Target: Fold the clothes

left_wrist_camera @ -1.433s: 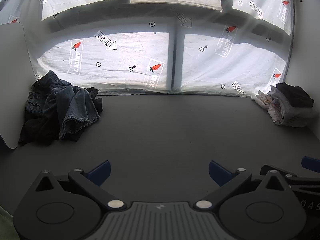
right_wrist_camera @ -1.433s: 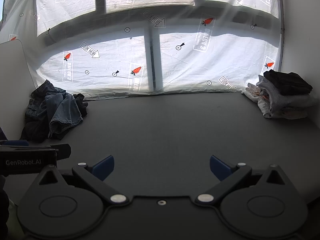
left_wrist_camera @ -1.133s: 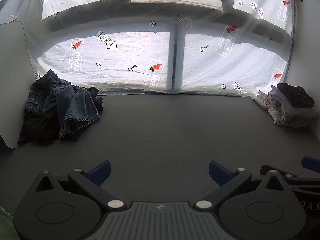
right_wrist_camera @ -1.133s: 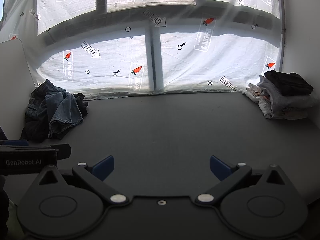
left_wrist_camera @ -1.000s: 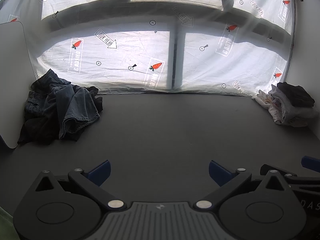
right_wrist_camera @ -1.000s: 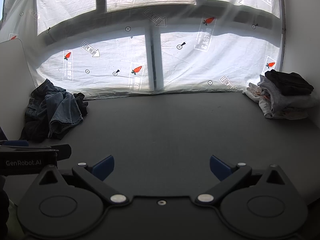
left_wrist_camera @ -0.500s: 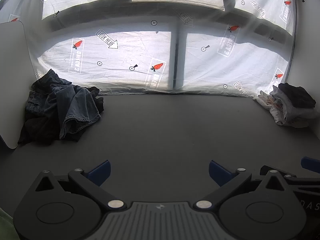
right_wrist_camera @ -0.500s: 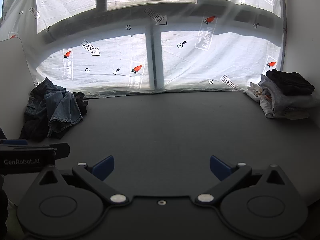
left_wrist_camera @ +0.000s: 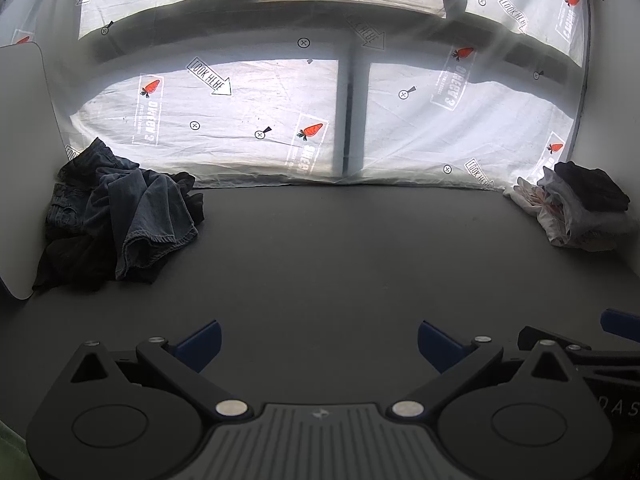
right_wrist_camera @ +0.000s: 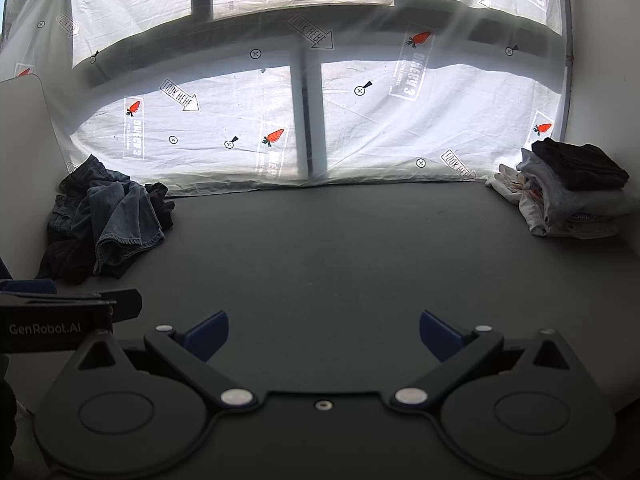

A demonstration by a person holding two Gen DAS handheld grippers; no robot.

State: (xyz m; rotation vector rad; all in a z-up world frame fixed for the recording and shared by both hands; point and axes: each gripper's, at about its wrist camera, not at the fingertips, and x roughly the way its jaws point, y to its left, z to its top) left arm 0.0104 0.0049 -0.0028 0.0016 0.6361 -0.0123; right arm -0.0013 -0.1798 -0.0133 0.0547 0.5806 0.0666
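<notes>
Dark tabletop [left_wrist_camera: 340,248] is bare in the middle. Folded clothes [right_wrist_camera: 572,192] are stacked at far right; a crumpled heap [left_wrist_camera: 120,220] lies unfolded at far left. Left gripper [left_wrist_camera: 318,342] and right gripper [right_wrist_camera: 324,334] are held wide apart, empty.

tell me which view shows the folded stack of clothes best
The right wrist view. There the folded stack sits further inside the frame, its black top garment and the lighter layers beneath clearly separated. In the left wrist view the same stack is pushed to the right edge, more distorted, its layers harder to tell apart.
</notes>
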